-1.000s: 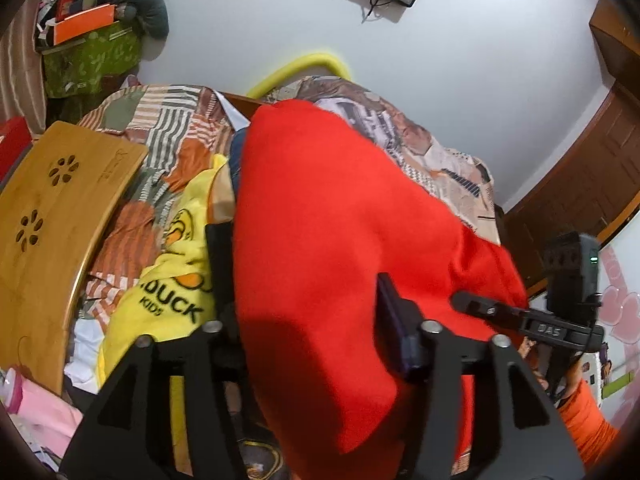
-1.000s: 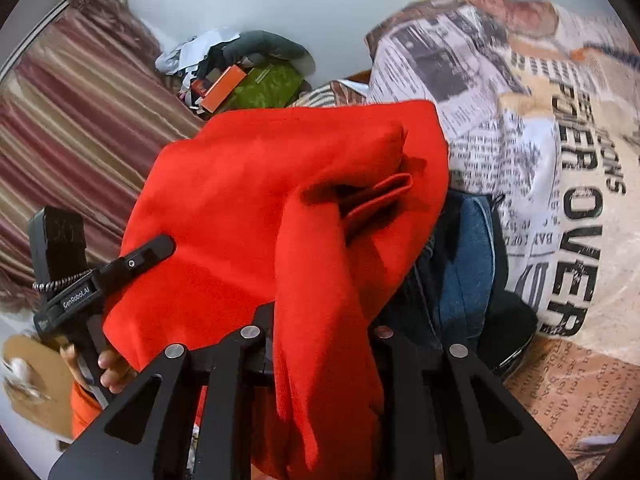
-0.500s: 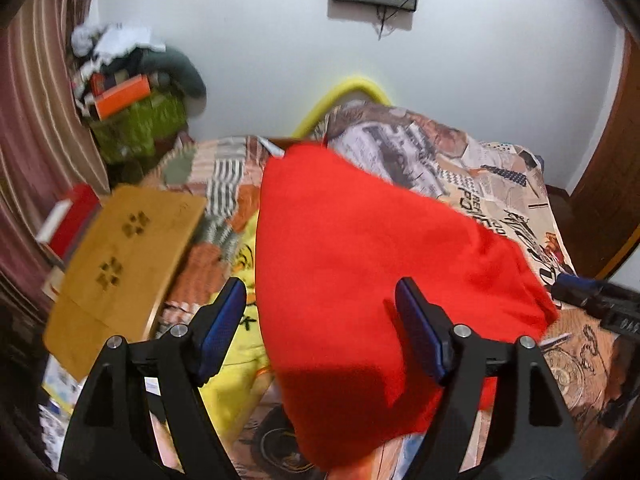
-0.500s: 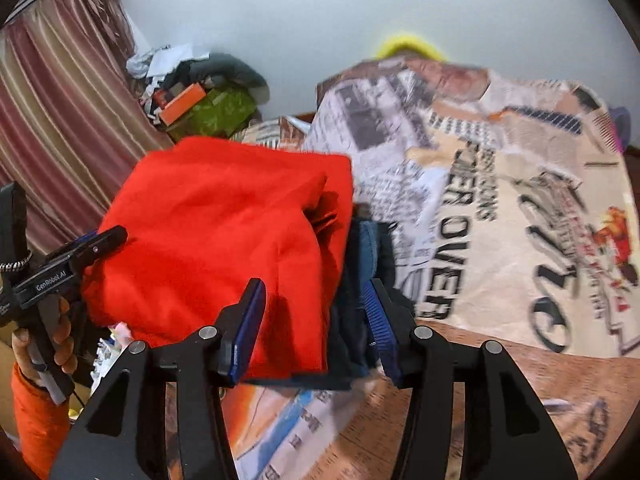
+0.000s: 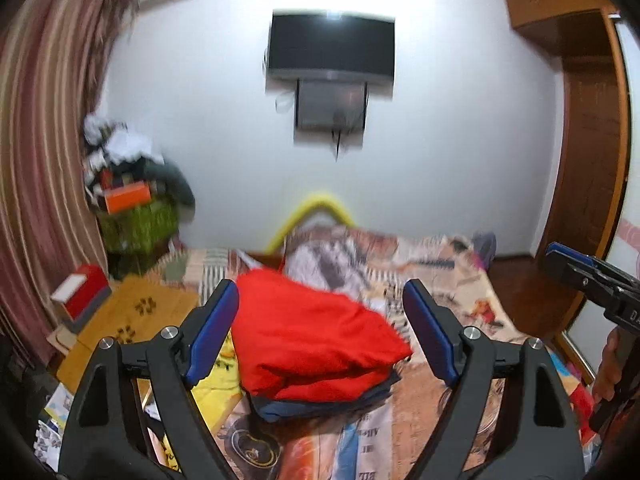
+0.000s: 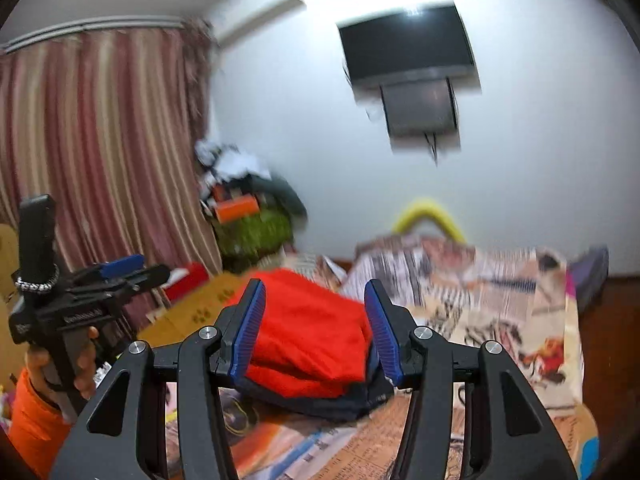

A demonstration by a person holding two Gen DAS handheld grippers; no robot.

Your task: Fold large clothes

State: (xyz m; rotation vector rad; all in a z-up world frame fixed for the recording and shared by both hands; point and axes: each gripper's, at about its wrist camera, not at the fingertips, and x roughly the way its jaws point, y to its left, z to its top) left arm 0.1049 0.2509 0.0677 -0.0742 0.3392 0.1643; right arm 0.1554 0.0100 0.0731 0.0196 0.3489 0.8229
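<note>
A folded red garment (image 5: 308,344) lies on top of a dark blue folded garment (image 5: 320,404) on the bed; both also show in the right wrist view, the red one (image 6: 308,340) above the dark one (image 6: 328,402). My left gripper (image 5: 320,332) is open and empty, held back from and above the pile. My right gripper (image 6: 316,330) is open and empty, also back from the pile. The left gripper shows at the left of the right wrist view (image 6: 120,268), and the right gripper at the right edge of the left wrist view (image 5: 576,268).
The bed (image 5: 460,280) has a newspaper-print cover. A yellow shirt (image 5: 216,380) lies left of the pile, beside a wooden lap table (image 5: 132,320). A cluttered stack (image 5: 132,200), striped curtain (image 5: 40,160), wall TV (image 5: 332,48) and wooden door (image 5: 588,140) surround the bed.
Both grippers let go of the red garment, opened and pulled back and up. The garment now rests folded on the dark pile.
</note>
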